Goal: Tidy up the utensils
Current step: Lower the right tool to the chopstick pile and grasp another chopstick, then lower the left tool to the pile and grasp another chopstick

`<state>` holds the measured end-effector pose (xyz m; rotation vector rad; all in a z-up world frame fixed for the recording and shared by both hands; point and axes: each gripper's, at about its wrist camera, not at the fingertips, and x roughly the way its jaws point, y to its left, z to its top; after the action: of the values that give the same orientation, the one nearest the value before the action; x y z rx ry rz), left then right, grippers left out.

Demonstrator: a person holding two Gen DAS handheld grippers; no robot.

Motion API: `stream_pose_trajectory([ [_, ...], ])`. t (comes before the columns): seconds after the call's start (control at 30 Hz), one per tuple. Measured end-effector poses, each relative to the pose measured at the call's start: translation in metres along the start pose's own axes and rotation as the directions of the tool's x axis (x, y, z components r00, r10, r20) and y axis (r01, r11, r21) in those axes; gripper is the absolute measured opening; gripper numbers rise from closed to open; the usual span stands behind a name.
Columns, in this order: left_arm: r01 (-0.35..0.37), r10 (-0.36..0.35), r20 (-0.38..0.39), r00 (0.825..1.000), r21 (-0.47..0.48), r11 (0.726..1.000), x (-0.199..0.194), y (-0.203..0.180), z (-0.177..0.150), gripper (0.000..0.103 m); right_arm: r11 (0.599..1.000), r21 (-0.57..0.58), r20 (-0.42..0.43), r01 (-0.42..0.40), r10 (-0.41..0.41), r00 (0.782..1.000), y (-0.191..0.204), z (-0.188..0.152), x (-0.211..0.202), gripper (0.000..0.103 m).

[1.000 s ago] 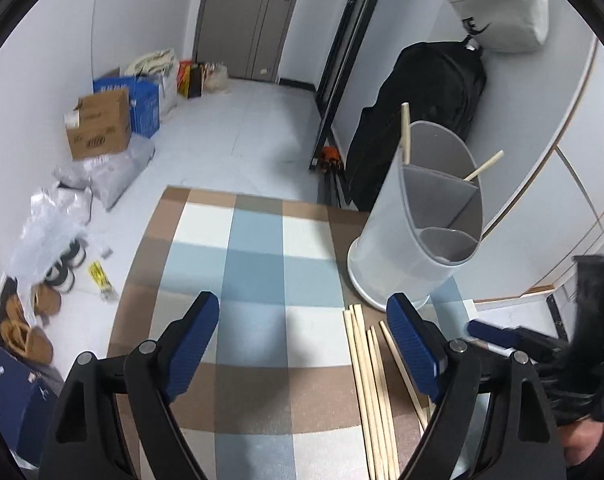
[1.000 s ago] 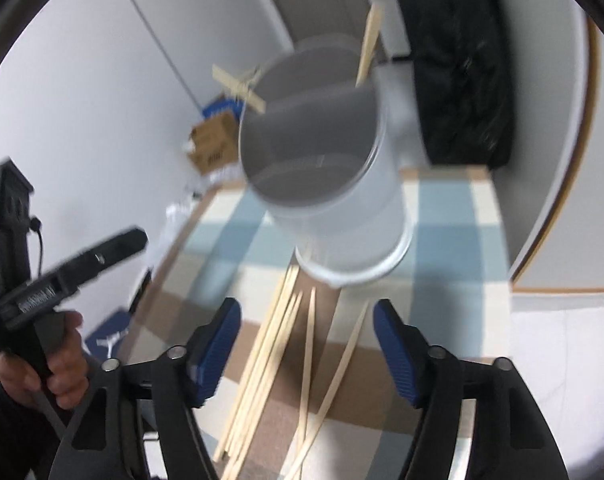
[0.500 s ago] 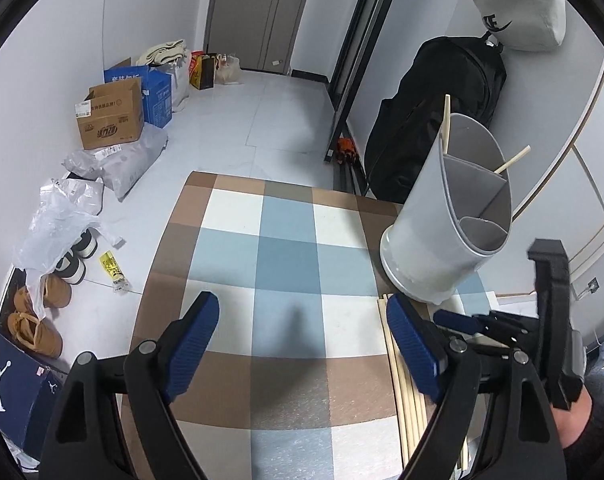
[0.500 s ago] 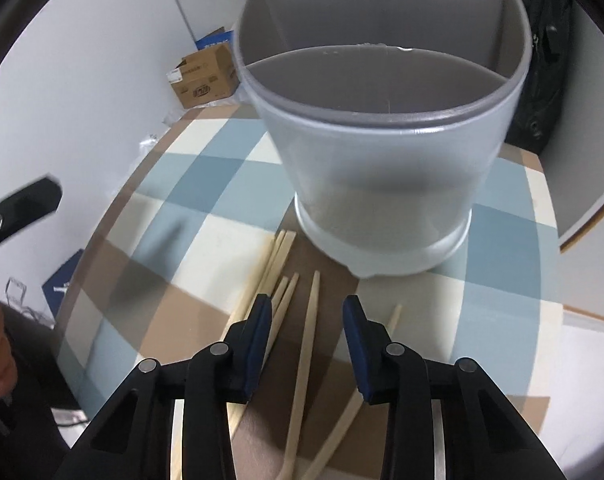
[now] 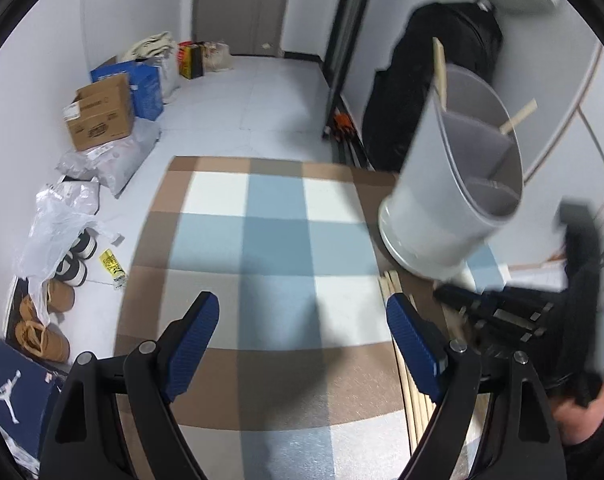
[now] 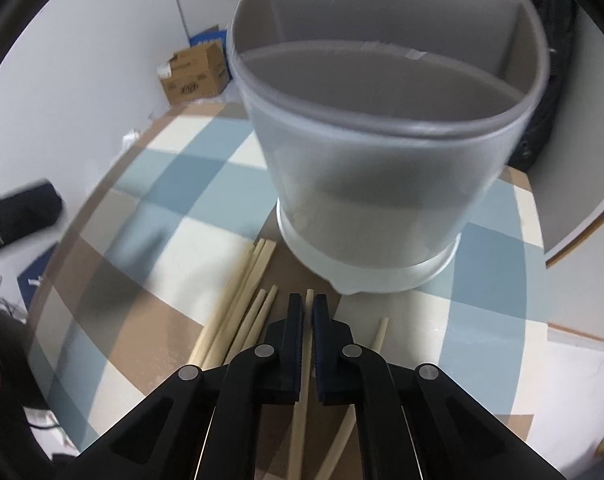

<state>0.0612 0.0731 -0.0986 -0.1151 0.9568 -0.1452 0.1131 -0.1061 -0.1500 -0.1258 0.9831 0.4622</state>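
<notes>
A grey utensil holder [image 6: 385, 152] with inner dividers stands on the checked table mat [image 5: 270, 240]; it also shows in the left wrist view [image 5: 449, 200], with two chopsticks [image 5: 439, 68] standing in it. Several loose wooden chopsticks [image 6: 238, 308] lie on the mat in front of it. My right gripper [image 6: 308, 308] is low over them, its jaws closed on one chopstick [image 6: 305, 384] that runs between the pads. It appears in the left wrist view [image 5: 501, 312] at the right. My left gripper [image 5: 302, 316] is open and empty above the mat.
Cardboard boxes [image 5: 100, 110], bags and shoes [image 5: 54, 300] line the floor at the left. A black bag [image 5: 441, 80] leans on the wall behind the holder. A white cabinet [image 5: 581, 100] is at the right.
My right gripper has dropped toward the loose chopsticks and its jaws have closed from wide open onto one chopstick. The left gripper has shifted slightly and stays open.
</notes>
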Motion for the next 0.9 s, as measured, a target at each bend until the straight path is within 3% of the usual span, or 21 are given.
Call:
stream_pose_trajectory([
  [0.2, -0.005, 0.007, -0.050, 0.999, 0.038, 0.999, 0.006, -0.019, -0.004, 0.083, 0.996, 0.062, 0.155, -0.060, 0.050, 0.987, -0.011, 0.000, -0.047, 0.004],
  [0.43, 0.021, -0.015, -0.090, 0.996, 0.058, 0.998, 0.011, -0.036, -0.005, 0.082, 0.980, 0.146, 0.324, -0.134, 0.081, 0.943, -0.031, -0.007, -0.094, 0.004],
  [0.57, 0.025, -0.019, -0.141, 0.990, 0.038, 0.999, 0.023, -0.043, -0.001, 0.082, 0.975, 0.161, 0.375, -0.152, 0.082, 0.923, -0.030, -0.007, -0.109, 0.004],
  [0.77, -0.013, 0.023, -0.200, 0.979, 0.048, 0.999, 0.043, -0.056, 0.006, 0.082, 0.972, 0.169, 0.401, -0.166, 0.086, 0.912, -0.033, -0.003, -0.113, 0.004],
  [0.8, -0.023, 0.034, -0.208, 0.978, 0.056, 0.998, 0.045, -0.058, 0.006, 0.081, 0.970, 0.174, 0.408, -0.170, 0.086, 0.909, -0.033, -0.002, -0.115, 0.004],
  [0.87, -0.032, 0.048, -0.220, 0.974, 0.078, 0.996, 0.050, -0.063, 0.008, 0.063, 0.966, 0.182, 0.413, -0.182, 0.093, 0.906, -0.040, -0.003, -0.118, 0.004],
  [0.9, -0.033, 0.052, -0.230, 0.972, 0.085, 0.996, 0.052, -0.064, 0.009, 0.060, 0.965, 0.188, 0.417, -0.186, 0.093, 0.904, -0.041, -0.003, -0.120, 0.004],
])
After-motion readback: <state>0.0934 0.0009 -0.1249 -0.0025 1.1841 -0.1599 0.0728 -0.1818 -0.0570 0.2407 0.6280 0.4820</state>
